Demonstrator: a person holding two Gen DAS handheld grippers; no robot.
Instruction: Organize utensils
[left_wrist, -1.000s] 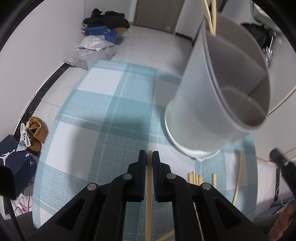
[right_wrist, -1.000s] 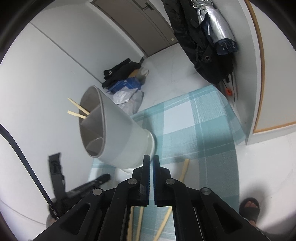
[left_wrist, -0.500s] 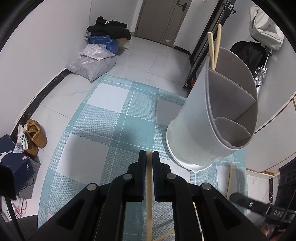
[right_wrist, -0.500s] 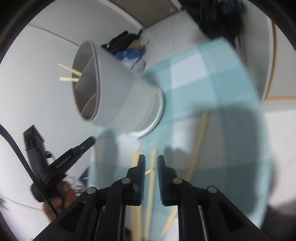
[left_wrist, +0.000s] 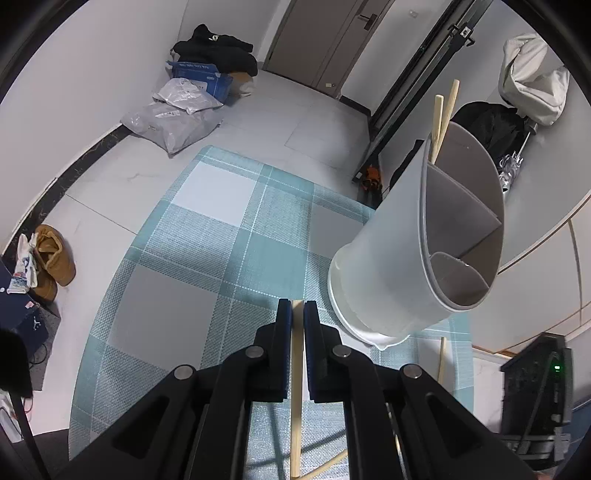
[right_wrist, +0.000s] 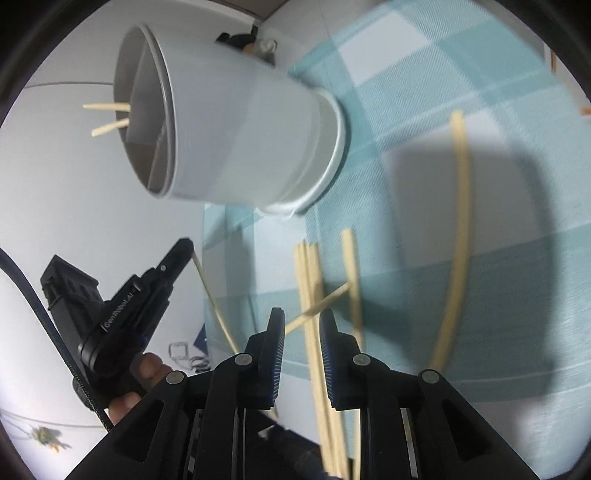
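A single wooden chopstick (left_wrist: 296, 391) was clamped between the pads of the left gripper (left_wrist: 297, 314), its tip showing just past the fingertips, just beside the foot of the utensil holder (left_wrist: 417, 254). That grey holder, divided inside into compartments, was seen standing on a teal and white checked mat (left_wrist: 207, 258), with two chopsticks (left_wrist: 443, 114) already upright in its rear compartment.

In the right wrist view the right gripper (right_wrist: 302, 325) was held above the loose chopsticks (right_wrist: 314, 295) lying on the mat in front of the holder (right_wrist: 240, 136); its jaws were parted a little, and no chopstick was pressed by the pads, although the bundle was seen through the gap. One more chopstick (right_wrist: 458, 236) was seen apart from that bundle, further from the holder. The left gripper (right_wrist: 181, 251) and the hand (right_wrist: 136, 380) around its grip were seen near the holder's rim side.
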